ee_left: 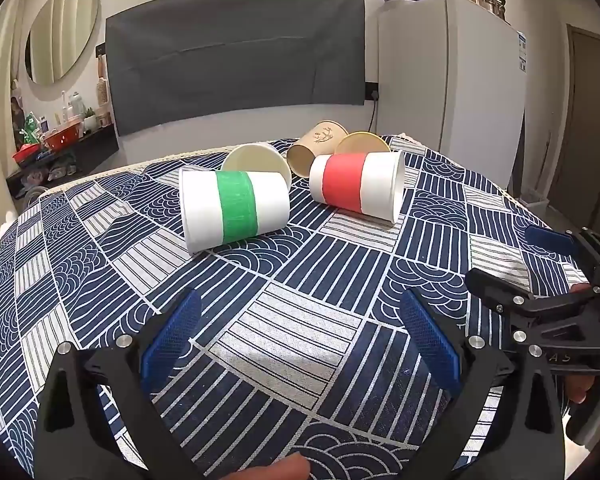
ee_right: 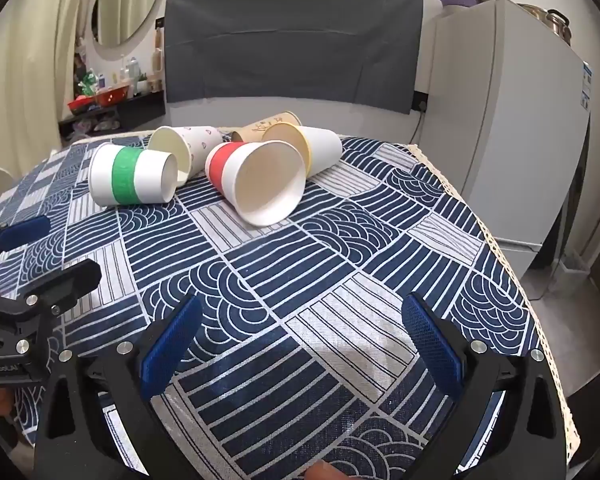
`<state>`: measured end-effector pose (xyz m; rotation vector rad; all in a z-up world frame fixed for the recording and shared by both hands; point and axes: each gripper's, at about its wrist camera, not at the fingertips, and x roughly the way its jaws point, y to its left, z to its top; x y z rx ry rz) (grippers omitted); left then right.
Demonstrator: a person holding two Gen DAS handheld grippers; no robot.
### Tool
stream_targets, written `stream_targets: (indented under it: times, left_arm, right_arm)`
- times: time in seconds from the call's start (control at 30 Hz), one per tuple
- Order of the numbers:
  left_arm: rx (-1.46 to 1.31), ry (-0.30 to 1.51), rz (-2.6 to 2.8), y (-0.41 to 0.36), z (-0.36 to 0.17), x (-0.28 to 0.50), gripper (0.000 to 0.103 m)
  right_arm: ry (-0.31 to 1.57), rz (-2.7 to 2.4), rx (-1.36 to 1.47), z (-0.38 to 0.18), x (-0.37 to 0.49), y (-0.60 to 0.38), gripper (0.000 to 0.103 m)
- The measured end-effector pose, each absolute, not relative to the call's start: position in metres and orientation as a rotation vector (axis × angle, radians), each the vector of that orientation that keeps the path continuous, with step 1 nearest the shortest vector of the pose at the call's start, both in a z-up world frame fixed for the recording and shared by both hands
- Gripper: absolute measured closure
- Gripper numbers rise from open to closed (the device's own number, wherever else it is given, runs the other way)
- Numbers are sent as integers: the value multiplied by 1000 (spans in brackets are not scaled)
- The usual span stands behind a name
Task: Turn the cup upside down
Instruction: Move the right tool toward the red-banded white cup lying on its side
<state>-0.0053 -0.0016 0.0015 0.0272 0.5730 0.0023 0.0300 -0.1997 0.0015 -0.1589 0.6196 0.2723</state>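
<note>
Several paper cups lie on their sides at the far part of the table. A white cup with a green band [ee_left: 232,208] [ee_right: 132,178] lies at the left. A white cup with a red band [ee_left: 356,186] [ee_right: 256,180] lies at the right, its mouth facing the right wrist view. Behind them lie a plain white cup [ee_left: 256,160] [ee_right: 184,148], a tan printed cup [ee_left: 316,146] [ee_right: 260,124] and a yellow-rimmed cup [ee_left: 362,144] [ee_right: 312,148]. My left gripper [ee_left: 300,340] is open and empty, well short of the cups. My right gripper [ee_right: 300,340] is open and empty, also short of them.
The table wears a blue and white patterned cloth [ee_left: 300,280] [ee_right: 340,260]. A white fridge [ee_left: 452,80] [ee_right: 512,120] stands at the right beyond the table edge. A grey covered panel [ee_left: 236,60] hangs on the back wall. The right gripper also shows in the left wrist view [ee_left: 560,280].
</note>
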Motion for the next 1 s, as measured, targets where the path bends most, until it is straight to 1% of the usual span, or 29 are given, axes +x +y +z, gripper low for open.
stream_targets:
  times: [0.3,0.4,0.47,0.6,0.8,1.0]
  left_arm:
    - [50,577,-32,-4,2,-6,6]
    - [38,585,-59,-1,5,-7,6]
    - [0,622,-129,4,8,-6,6]
    - [-11,593,-134,19,23,-10,6]
    - [-21,590,-112,49,49,0,6]
    - [5,598,-102,78,68,16,6]
  right_arm:
    - [607,237,-145,6,28,-202,8]
    - [616,266,-164,14,21,-196,8]
    - [610,270,-202,21,15,-189,8]
    - [579,295,-226,38,11,-181,8]
    - [558,311,-122,52,34,-181,8]
    - [582,302,-119,54,65,-171,8]
